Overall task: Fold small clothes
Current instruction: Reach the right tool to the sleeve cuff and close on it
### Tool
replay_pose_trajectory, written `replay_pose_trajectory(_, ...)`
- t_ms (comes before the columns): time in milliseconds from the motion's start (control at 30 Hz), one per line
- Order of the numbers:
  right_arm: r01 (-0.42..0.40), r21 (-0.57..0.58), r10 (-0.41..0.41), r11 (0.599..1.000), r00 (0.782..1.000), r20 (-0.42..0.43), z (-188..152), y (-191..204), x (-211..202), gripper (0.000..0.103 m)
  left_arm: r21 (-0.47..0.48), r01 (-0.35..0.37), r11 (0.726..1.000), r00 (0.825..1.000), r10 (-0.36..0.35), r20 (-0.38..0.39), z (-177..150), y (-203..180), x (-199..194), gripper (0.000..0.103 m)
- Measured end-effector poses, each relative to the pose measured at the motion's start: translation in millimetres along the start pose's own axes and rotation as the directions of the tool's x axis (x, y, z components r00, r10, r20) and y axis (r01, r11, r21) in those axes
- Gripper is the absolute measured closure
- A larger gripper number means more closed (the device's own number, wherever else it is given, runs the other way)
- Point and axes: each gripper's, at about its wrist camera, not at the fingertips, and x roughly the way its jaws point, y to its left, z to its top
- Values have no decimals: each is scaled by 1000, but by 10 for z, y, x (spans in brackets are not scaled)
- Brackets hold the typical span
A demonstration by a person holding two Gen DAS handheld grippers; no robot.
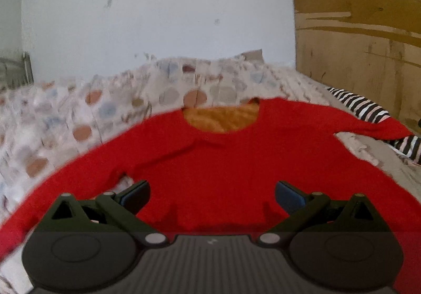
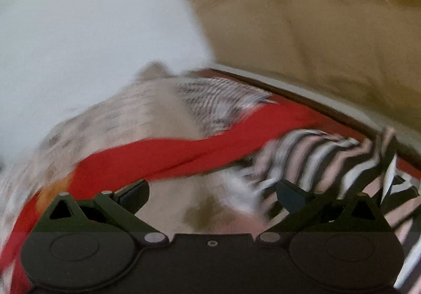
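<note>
A red long-sleeved top (image 1: 223, 162) with an orange inner lining at the neck lies spread flat on a patterned bedsheet (image 1: 79, 115), neck away from me, sleeves out to both sides. My left gripper (image 1: 211, 195) is open and empty, hovering over the top's lower body. In the blurred right wrist view, the top's red sleeve (image 2: 184, 154) runs across the bed above my right gripper (image 2: 211, 195), which is open and empty over bare sheet. A black-and-white striped garment (image 2: 329, 160) lies beside and partly under that sleeve's end; it also shows in the left wrist view (image 1: 368, 110).
A white wall (image 1: 158, 18) stands behind the bed. A brown cardboard panel (image 1: 355, 31) stands at the right. A metal bed frame (image 1: 15, 70) shows at the far left. A dark red bed edge (image 2: 329, 115) runs along the right side.
</note>
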Motion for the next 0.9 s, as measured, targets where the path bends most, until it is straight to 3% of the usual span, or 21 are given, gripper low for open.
replay_pose_trajectory(100, 110, 167, -107, 980, 994, -30, 301, -327, 462, 1, -44, 27, 999, 1000, -27, -2, -173, 144, 99, 0)
replay_pose_trajectory(233, 182, 256, -185, 949, 983, -13, 556, -524, 834, 6, -53, 44, 998, 998, -46, -37, -192, 243, 169, 0)
replay_pose_trajectory(367, 315, 411, -301, 856, 948, -102, 626, -804, 1256, 20, -67, 63, 996, 998, -64, -13, -93, 286, 147, 0)
replay_pose_trajectory(467, 335, 466, -334, 819, 938, -86, 626, -871, 1346, 44, -82, 65, 994, 998, -66, -8, -30, 351, 143, 0)
replay_pose_trajectory(500, 327, 478, -334, 815, 940, -73, 623, -885, 1356, 64, -93, 65, 994, 998, -65, -5, -12, 381, 140, 0)
replay_pose_trajectory(533, 323, 468, -332, 823, 941, -64, 637, -873, 1391, 88, -107, 64, 992, 998, -65, -3, 4, 418, 136, 0)
replay_pose_trajectory(567, 335, 441, -347, 832, 936, -56, 663, -842, 1405, 97, -123, 65, 990, 998, -66, -2, 21, 457, 131, 0)
replay_pose_trajectory(733, 382, 181, -406, 906, 906, 120, 794, -388, 1205, 99, -178, 76, 981, 997, -74, 18, 111, 596, 100, 0)
replay_pose_trajectory(833, 346, 31, -344, 938, 909, 236, 885, 39, 955, 99, -179, 59, 982, 998, -55, 25, 125, 651, 89, 0)
replay_pose_trajectory(900, 284, -88, -242, 955, 916, 320, 921, 437, 737, 99, -195, 54, 979, 998, -49, 28, 128, 708, 85, 0)
